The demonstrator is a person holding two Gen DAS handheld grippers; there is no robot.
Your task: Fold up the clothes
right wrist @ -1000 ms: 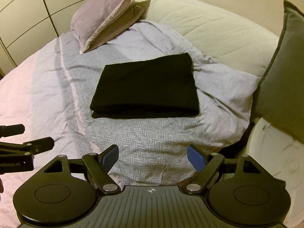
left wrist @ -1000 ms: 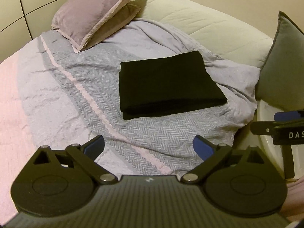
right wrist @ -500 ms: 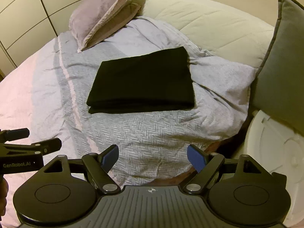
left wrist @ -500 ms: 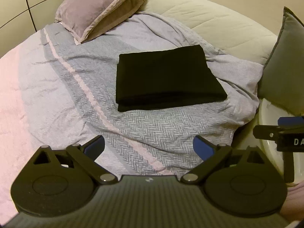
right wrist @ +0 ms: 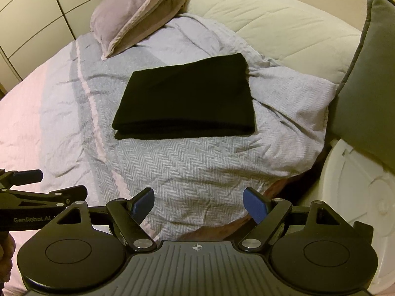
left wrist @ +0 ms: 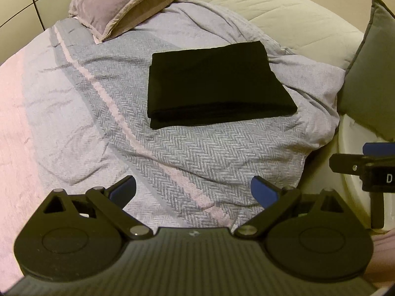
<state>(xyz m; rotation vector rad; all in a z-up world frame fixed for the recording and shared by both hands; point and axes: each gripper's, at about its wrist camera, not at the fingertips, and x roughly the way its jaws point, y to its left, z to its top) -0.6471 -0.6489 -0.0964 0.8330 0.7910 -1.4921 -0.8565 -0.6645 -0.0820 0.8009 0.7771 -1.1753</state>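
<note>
Bed point(left wrist: 187, 162) with grey herringbone cover, black cloth point(left wrist: 214, 83) folded flat mid-bed, unmoved over last second. Left claw point(left wrist: 193, 192) slightly lower than before, right claw point(right wrist: 197, 203) steady, both wide open, empty, well short of cloth. Fold looks finished

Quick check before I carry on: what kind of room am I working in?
Most likely a bedroom: a bed with a grey herringbone blanket, a pink pillow at its head, and the folded black garment lying on it.

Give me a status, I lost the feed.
Left gripper open, empty. Right gripper open, empty. Black garment folded on the blanket, untouched. Nothing in the way.
</note>
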